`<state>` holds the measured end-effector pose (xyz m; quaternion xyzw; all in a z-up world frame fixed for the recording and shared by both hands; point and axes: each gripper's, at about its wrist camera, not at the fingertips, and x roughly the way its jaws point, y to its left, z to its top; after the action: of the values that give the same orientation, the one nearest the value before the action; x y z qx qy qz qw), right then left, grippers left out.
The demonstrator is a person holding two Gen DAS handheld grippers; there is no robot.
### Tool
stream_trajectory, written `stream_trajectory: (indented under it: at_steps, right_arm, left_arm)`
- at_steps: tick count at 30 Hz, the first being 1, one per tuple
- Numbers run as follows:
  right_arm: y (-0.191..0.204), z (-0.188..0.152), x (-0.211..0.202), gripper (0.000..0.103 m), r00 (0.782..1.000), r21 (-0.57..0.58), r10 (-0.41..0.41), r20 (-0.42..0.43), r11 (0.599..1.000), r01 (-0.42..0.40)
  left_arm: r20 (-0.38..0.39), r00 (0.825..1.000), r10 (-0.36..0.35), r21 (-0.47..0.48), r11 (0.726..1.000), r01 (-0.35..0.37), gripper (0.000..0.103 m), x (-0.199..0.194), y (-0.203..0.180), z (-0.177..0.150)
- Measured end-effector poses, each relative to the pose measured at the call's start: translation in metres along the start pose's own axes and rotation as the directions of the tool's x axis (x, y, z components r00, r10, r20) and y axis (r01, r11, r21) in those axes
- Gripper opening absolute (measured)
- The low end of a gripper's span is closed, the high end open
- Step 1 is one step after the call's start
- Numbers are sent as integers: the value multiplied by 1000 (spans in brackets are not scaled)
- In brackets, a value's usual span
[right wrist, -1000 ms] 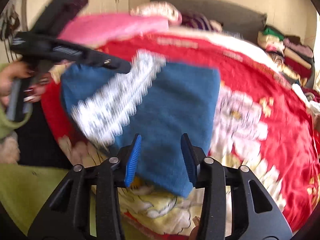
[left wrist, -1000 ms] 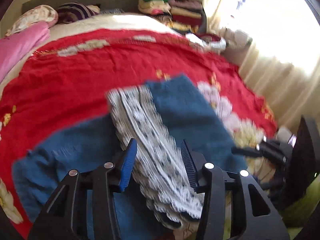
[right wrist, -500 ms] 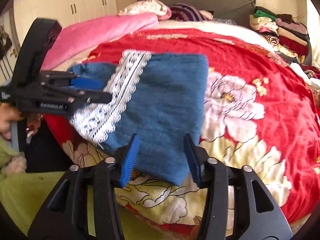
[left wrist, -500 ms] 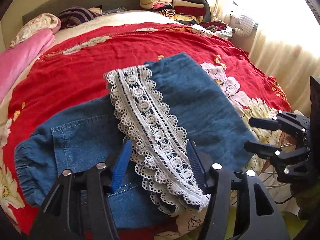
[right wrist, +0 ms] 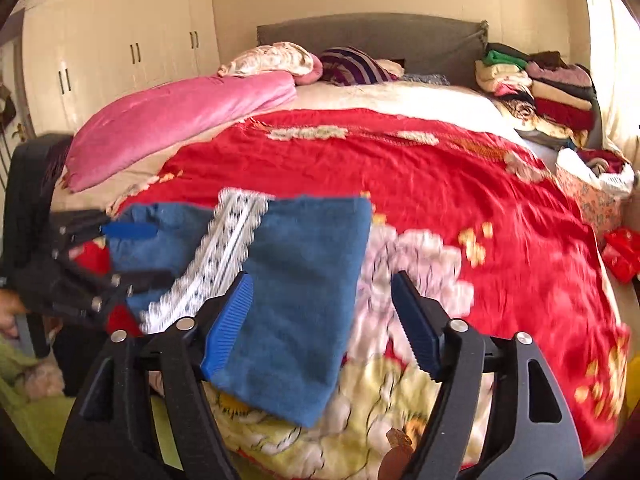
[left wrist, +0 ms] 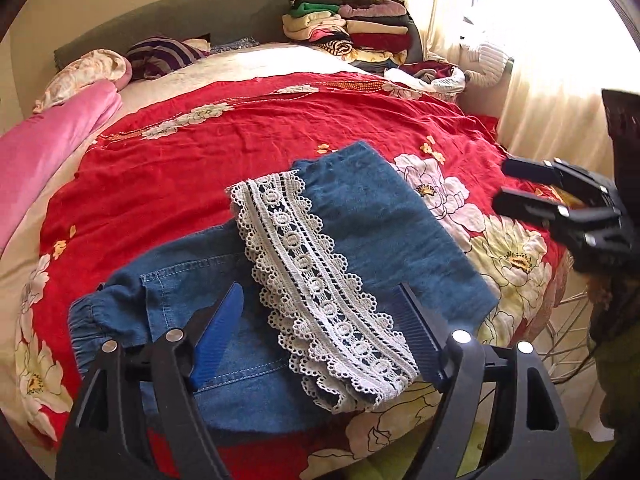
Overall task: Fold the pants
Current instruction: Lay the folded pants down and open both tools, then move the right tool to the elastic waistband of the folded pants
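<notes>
Blue denim pants (left wrist: 372,224) with a white lace hem band (left wrist: 320,280) lie folded on the red floral bedspread (left wrist: 224,148) near the bed's front edge. My left gripper (left wrist: 320,316) is open and empty, its blue fingers either side of the lace band, just above the cloth. My right gripper (right wrist: 322,312) is open and empty, above the pants' right edge (right wrist: 304,280). The right gripper also shows in the left wrist view (left wrist: 532,188), and the left gripper in the right wrist view (right wrist: 120,252).
A pink quilt (right wrist: 172,116) lies along the bed's left side, pillows (right wrist: 280,58) at the headboard. Stacked folded clothes (left wrist: 352,28) sit at the far right corner. Curtains (left wrist: 552,80) hang on the right, wardrobes (right wrist: 112,52) on the left.
Both grippers have drawn back from the pants. The right gripper has swung to the right, off the cloth's middle. The pants lie still, folded as before.
</notes>
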<state>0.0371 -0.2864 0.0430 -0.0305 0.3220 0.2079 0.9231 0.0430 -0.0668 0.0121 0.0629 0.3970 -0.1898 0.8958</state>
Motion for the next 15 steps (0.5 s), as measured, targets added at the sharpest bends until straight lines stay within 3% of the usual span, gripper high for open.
stream_trajectory:
  at_steps: [4, 6, 8, 12, 15]
  right_arm:
    - [2, 27, 20, 66, 999, -52, 24, -22, 998, -25]
    - [7, 38, 35, 64, 999, -79, 30, -42, 996, -33]
    - [14, 49, 55, 57, 995, -102, 71, -69, 992, -78]
    - [16, 59, 103, 54, 986, -108, 91, -142, 988, -107]
    - [8, 51, 149, 51, 969, -111, 20, -246, 993, -49]
  left_arm:
    - [2, 1000, -21, 3, 1000, 21, 70, -1, -4, -3]
    - [-18, 998, -65, -5, 998, 65, 49, 2, -6, -5]
    - [-46, 996, -75, 11, 997, 75, 42, 9, -11, -10]
    - [-108, 992, -68, 5, 998, 69, 42, 28, -14, -20]
    - [-151, 987, -49, -15, 999, 47, 44, 43, -9, -29]
